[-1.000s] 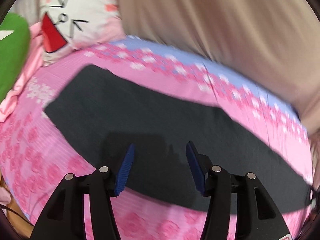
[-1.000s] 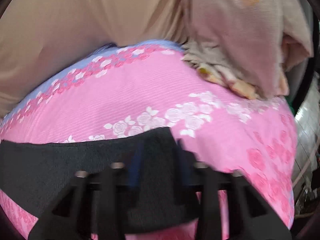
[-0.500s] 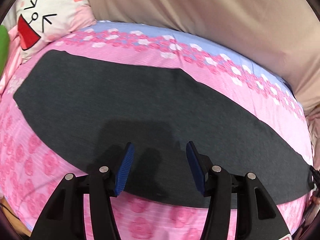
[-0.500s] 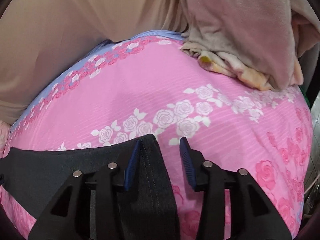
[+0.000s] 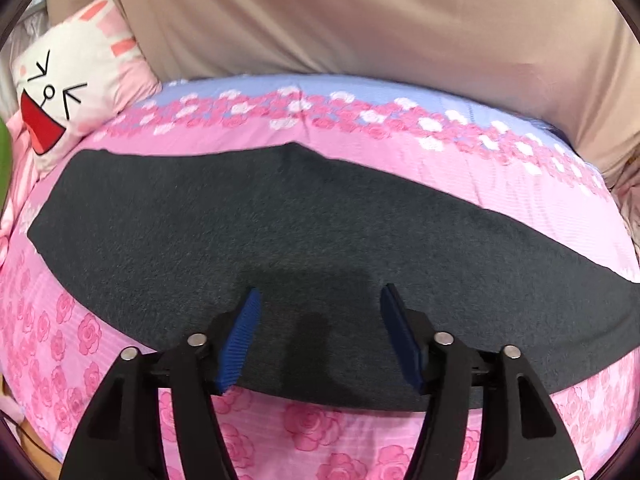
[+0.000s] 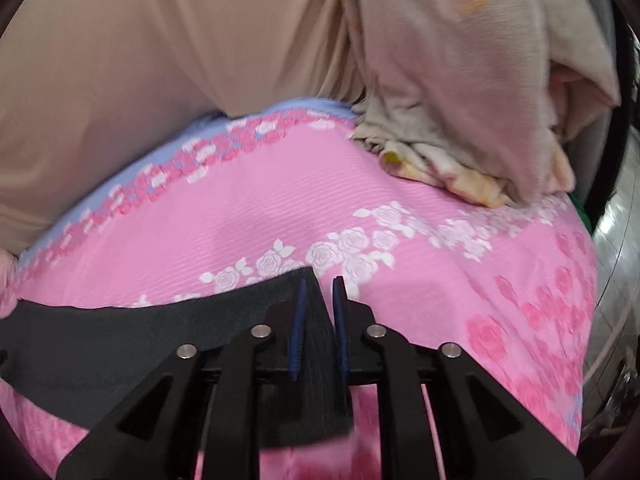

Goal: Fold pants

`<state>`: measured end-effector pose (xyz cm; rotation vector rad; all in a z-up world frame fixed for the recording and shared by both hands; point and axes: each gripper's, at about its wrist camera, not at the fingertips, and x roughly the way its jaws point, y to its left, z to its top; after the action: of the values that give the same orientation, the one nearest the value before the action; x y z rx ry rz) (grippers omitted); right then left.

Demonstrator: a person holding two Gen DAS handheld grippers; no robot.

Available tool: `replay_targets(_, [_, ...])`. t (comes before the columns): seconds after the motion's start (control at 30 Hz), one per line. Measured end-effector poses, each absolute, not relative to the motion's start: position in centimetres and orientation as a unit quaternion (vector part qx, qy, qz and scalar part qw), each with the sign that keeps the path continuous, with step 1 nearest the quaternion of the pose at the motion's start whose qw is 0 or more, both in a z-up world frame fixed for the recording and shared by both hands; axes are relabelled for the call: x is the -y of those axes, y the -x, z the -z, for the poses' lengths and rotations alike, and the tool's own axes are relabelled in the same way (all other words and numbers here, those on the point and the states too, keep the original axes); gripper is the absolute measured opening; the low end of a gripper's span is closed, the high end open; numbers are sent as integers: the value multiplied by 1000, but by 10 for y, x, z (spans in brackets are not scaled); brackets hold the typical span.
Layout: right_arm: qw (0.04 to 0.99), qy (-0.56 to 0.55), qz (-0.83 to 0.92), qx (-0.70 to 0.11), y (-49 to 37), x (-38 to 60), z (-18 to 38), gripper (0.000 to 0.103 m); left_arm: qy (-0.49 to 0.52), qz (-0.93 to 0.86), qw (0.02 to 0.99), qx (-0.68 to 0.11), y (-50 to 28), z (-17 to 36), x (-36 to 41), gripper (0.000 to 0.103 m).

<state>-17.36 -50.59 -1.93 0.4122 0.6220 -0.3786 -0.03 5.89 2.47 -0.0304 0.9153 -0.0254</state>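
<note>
Bed with a pink rose-print bedsheet (image 5: 120,332), blue-and-pink floral band along the far edge, beige curtain (image 5: 360,20) behind, white cartoon-face pillow (image 5: 68,84) far left, and a crumpled pale floral blanket (image 6: 460,92) heaped at the right end. Dark charcoal soft-knit pants (image 5: 304,236) lie flat, long axis across the sheet, already doubled leg on leg by the look of it. Left gripper (image 5: 316,316) jaws wide apart, holding nothing, hovering over the near edge mid-length. Right gripper (image 6: 318,312) jaws nearly together around the narrow end of the pants (image 6: 120,344); whether they truly pinch the cloth I cannot tell. Fabric looks light, limp, non-slippery and not fragile; it will sag and drag. Best hold: hem end corners, through both layers.
</note>
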Motion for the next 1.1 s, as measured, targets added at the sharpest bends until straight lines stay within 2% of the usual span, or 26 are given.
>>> replay_targets(0.03, [914, -209, 182, -298, 185, 503, 21, 41, 12, 12, 901, -434, 2, -25, -57, 63])
replay_targets(0.2, [902, -221, 172, -329, 205, 488, 45, 39, 6, 22, 910, -414, 13, -20, -46, 66])
replay_targets(0.27, [900, -235, 165, -328, 199, 489, 53, 32, 6, 26, 910, -414, 15, -16, -42, 66])
replay_targets(0.3, [899, -241, 161, -329, 195, 490, 56, 23, 6, 28, 910, -414, 17, -14, -40, 66])
replay_targets(0.33, [898, -238, 166, -333, 193, 490, 56, 7, 2, 26, 909, -415, 19, -11, -38, 66])
replay_targets(0.5, [907, -225, 161, -316, 207, 492, 35, 7, -3, 18, 905, -425, 21, -6, -40, 66])
replay_targets(0.57, [892, -226, 168, -353, 204, 497, 53, 14, -4, 15, 905, -424, 21, -5, -42, 66])
replay_targets(0.63, [893, -238, 164, -345, 212, 494, 58, 17, -2, 13, 904, -427, 19, -4, -44, 66])
replay_targets(0.8, [891, -236, 171, -347, 229, 484, 67, 17, 5, 18, 905, -425, 21, -5, -45, 68])
replay_targets(1.1, [891, -246, 157, -347, 194, 494, 63, 18, 3, 21, 900, -436, 21, -1, -35, 68])
